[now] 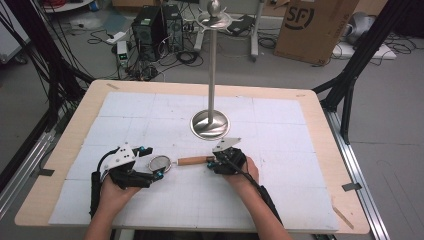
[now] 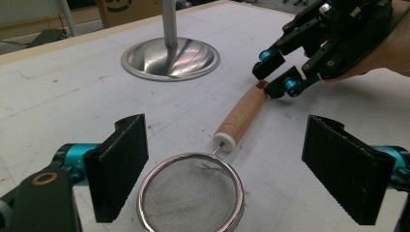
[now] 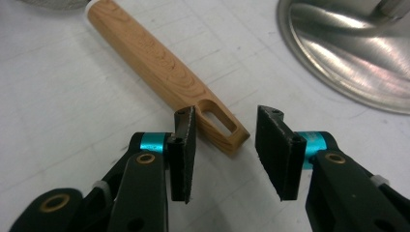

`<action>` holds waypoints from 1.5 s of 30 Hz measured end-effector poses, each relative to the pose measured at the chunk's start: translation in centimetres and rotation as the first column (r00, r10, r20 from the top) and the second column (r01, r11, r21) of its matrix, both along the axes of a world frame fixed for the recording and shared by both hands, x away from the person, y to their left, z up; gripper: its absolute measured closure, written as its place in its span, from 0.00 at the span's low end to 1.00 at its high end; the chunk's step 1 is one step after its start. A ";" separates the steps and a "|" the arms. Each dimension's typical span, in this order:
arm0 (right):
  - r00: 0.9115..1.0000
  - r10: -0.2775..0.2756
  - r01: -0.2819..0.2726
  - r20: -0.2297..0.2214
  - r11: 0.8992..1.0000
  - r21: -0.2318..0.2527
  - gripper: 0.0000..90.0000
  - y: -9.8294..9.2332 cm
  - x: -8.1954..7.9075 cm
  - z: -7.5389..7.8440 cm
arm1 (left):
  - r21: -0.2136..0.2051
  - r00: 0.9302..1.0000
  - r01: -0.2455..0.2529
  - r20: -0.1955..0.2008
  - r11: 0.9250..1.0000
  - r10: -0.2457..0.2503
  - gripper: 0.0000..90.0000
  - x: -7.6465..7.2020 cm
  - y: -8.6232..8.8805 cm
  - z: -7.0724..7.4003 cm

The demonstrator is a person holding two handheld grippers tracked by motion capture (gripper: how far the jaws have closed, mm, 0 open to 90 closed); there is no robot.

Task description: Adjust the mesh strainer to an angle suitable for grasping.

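Both grippers are held low over the white mat (image 1: pixel 165 205). Left gripper (image 2: pixel 227 166) is spread wide around the sieve (image 2: pixel 191 193), not touching it. Right gripper (image 3: pixel 225 145) is released, with the slotted end of the wooden handle (image 3: pixel 159 67) between its pads. Farther back, the metal stand (image 1: pixel 210 124) is placed.

one strainer (image 1: pixel 161 163), one stand (image 1: pixel 212 75), two grippers (image 1: pixel 131 169)

Bright even light, soft shadows, sharp
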State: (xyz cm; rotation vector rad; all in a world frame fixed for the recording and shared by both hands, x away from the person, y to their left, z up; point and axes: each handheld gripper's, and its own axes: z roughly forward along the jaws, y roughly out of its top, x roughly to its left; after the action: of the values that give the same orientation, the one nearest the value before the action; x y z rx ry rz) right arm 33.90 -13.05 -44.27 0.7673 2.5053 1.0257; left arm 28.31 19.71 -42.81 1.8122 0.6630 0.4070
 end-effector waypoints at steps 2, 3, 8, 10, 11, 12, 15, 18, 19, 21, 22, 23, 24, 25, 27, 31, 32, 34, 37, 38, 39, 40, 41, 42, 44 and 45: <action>1.000 -0.020 0.020 -0.003 1.000 -0.004 0.64 0.1 0.2 0.0 | 0.000 1.000 -0.002 0.000 1.000 0.002 0.19 0.0 0.1 0.0; 1.000 -0.030 0.030 -0.004 1.000 -0.004 0.64 0.2 0.3 0.0 | 0.000 1.000 0.000 0.000 1.000 0.000 0.19 0.0 0.1 0.0; 0.998 -0.056 0.056 -0.002 0.998 0.002 0.58 0.0 0.6 -0.1 | 0.004 1.000 0.000 -0.001 1.000 0.000 0.19 0.0 0.1 0.0; 0.999 -0.047 0.047 -0.023 0.999 0.017 0.54 -0.2 0.7 -0.1 | 0.004 1.000 0.001 -0.001 1.000 -0.001 0.19 0.0 0.1 0.0; 0.998 -0.048 0.049 -0.027 0.999 0.017 0.53 -0.3 0.6 0.0 | 0.003 1.000 0.000 0.000 1.000 0.000 0.19 0.0 0.1 0.0; 0.999 -0.047 0.048 -0.026 0.999 0.017 0.52 -0.4 0.5 0.1 | 0.001 1.000 -0.002 0.000 1.000 0.002 0.19 0.0 0.1 0.0; 0.999 -0.045 0.046 -0.019 0.999 0.028 0.51 -1.0 0.0 0.7 | 0.000 1.000 -0.003 -0.001 1.000 0.003 0.19 0.0 0.2 0.0; 0.999 -0.036 0.037 -0.016 0.998 0.053 0.49 -1.9 -0.5 1.3 | 0.001 1.000 -0.003 0.000 1.000 0.003 0.19 0.0 0.2 0.0; 0.999 -0.034 0.035 -0.020 0.997 0.071 0.48 -2.3 -0.7 1.5 | -0.001 1.000 -0.004 -0.001 1.000 0.004 0.19 0.0 0.1 0.0; 0.999 -0.036 0.038 -0.025 0.995 0.093 0.47 -3.0 -1.1 1.9 | 0.008 1.000 -0.002 -0.003 1.000 0.002 0.19 0.0 0.1 0.0; 0.999 -0.032 0.034 -0.019 0.994 0.099 0.47 -3.4 -1.3 2.1 | 0.014 1.000 -0.001 -0.004 1.000 0.001 0.19 0.0 0.1 0.0; 0.999 -0.038 0.039 -0.012 0.994 0.106 0.47 -3.9 -1.6 2.3 | 0.015 1.000 -0.001 -0.004 1.000 0.001 0.19 0.0 0.1 0.0; 0.999 -0.042 0.044 -0.019 0.993 0.110 0.46 -4.1 -1.8 2.5 | 0.014 1.000 -0.002 -0.006 1.000 0.002 0.19 0.0 0.1 -0.1; 0.999 -0.046 0.048 -0.018 0.993 0.111 0.45 -4.5 -2.0 2.6 | 0.016 1.000 0.000 -0.006 1.000 0.000 0.19 0.0 0.1 -0.1; 0.998 -0.053 0.055 -0.018 0.991 0.118 0.44 -5.3 -2.4 3.0 | 0.017 1.000 -0.002 -0.006 1.000 0.002 0.19 -0.1 0.0 -0.1; 0.998 -0.061 0.061 0.000 0.988 0.142 0.44 -6.5 -3.3 3.3 | 0.019 1.000 -0.002 -0.005 1.000 0.002 0.19 0.0 0.0 -0.1; 0.998 -0.063 0.062 0.002 0.987 0.148 0.44 -6.9 -3.5 3.4 | 0.018 1.000 -0.003 -0.005 1.000 0.003 0.19 0.0 0.0 -0.1; 0.998 -0.065 0.064 0.003 0.985 0.157 0.44 -7.4 -3.8 3.4 | 0.024 1.000 -0.003 -0.006 1.000 0.003 0.19 0.0 0.0 -0.1; 0.997 -0.072 0.070 0.009 0.983 0.168 0.44 -8.1 -4.2 3.4 | 0.020 1.000 0.000 -0.008 1.000 0.000 0.19 0.0 -0.1 -0.1; 0.997 -0.072 0.069 0.011 0.983 0.171 0.43 -8.3 -4.3 3.4 | 0.017 1.000 0.001 -0.006 1.000 -0.001 0.19 0.0 -0.1 -0.1; 0.997 -0.077 0.074 0.011 0.982 0.175 0.43 -8.5 -4.5 3.4 | 0.016 1.000 0.001 -0.005 1.000 -0.001 0.19 0.0 -0.1 -0.1; 0.997 -0.078 0.074 0.018 0.982 0.175 0.43 -8.8 -4.6 3.4 | 0.018 1.000 0.000 -0.005 1.000 0.000 0.19 0.0 -0.1 -0.1; 0.997 -0.080 0.075 0.018 0.981 0.177 0.43 -8.9 -4.7 3.4 | 0.019 1.000 0.000 -0.005 1.000 0.000 0.19 0.0 -0.1 -0.1; 0.996 -0.084 0.078 0.024 0.980 0.182 0.42 -9.1 -4.8 3.3 | 0.020 1.000 0.000 -0.005 1.000 0.000 0.19 0.0 -0.1 -0.1; 0.996 -0.091 0.083 0.028 0.977 0.196 0.42 -9.5 -4.9 3.3 | 0.021 1.000 0.000 -0.005 1.000 0.000 0.19 0.0 -0.2 -0.1; 0.996 -0.090 0.083 0.025 0.977 0.194 0.41 -9.7 -4.9 3.3 | 0.020 1.000 0.001 -0.006 1.000 -0.001 0.19 0.0 -0.2 -0.1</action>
State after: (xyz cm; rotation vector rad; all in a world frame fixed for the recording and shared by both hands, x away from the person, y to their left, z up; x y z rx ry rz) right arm 29.01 -22.76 -41.01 0.8981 2.3462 1.2527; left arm 28.27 19.48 -42.96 1.8332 0.6645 0.4092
